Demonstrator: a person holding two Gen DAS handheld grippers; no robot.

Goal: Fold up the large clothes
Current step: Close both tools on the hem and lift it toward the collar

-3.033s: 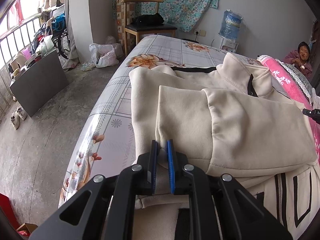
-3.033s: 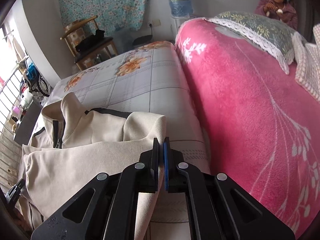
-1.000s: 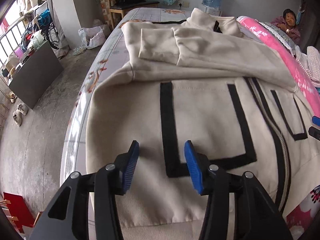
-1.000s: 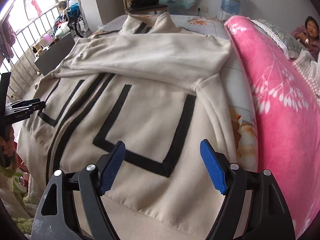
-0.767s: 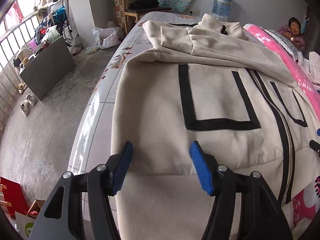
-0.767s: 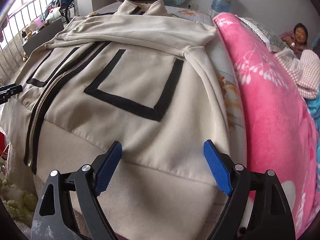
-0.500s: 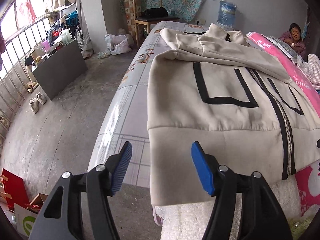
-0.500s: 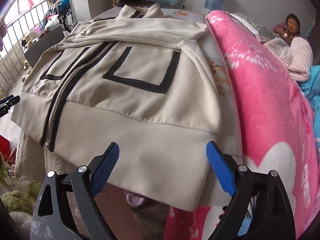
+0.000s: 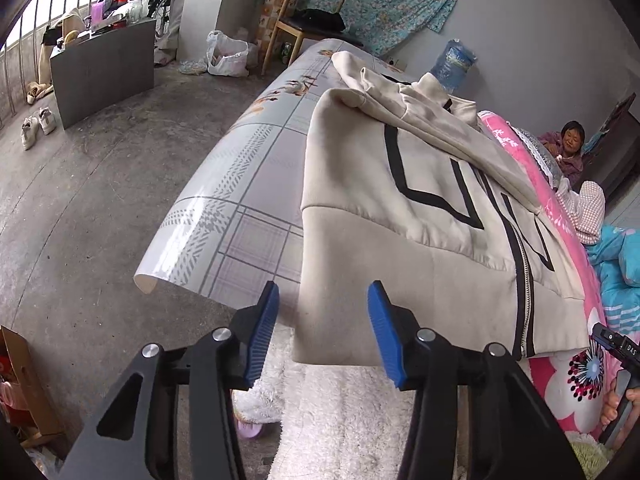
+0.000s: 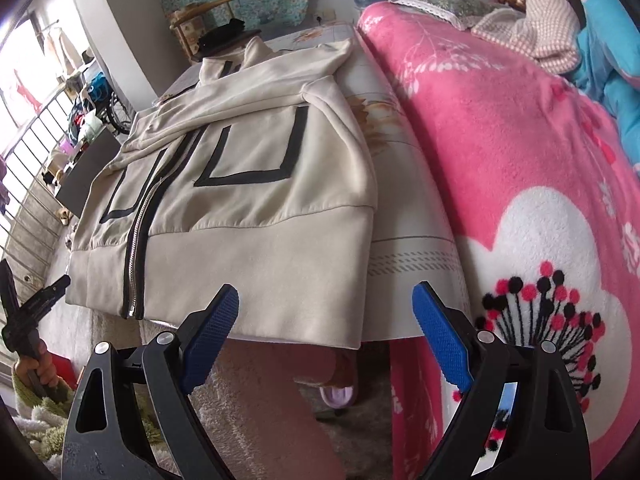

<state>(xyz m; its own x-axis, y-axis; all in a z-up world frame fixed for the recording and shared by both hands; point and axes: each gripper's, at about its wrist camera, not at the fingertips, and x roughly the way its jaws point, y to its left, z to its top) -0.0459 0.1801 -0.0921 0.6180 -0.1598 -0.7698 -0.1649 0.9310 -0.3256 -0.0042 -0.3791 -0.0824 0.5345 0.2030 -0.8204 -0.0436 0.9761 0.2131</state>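
A cream zip jacket (image 9: pixel 404 236) with black stripes lies front up on the bed, its sleeves folded across the chest; it also shows in the right wrist view (image 10: pixel 248 196). Its hem hangs over the bed's near edge. My left gripper (image 9: pixel 323 330) is open and empty, just short of the hem's left corner. My right gripper (image 10: pixel 325 338) is wide open and empty, just short of the hem's right corner. Each gripper shows at the edge of the other's view.
The bed has a checked floral sheet (image 9: pixel 240 216) and a pink blanket (image 10: pixel 500 140) on its right side. A person (image 9: pixel 570 148) sits at the far right. A wooden chair (image 9: pixel 310 12), a water bottle (image 9: pixel 454 62) and a grey cabinet (image 9: pixel 104 68) stand beyond. White fluffy fabric (image 9: pixel 348 412) lies below.
Both grippers let go of the sleeves, opened, and drew back along the jacket from the chest to its hem. The sleeves now lie folded across the chest.
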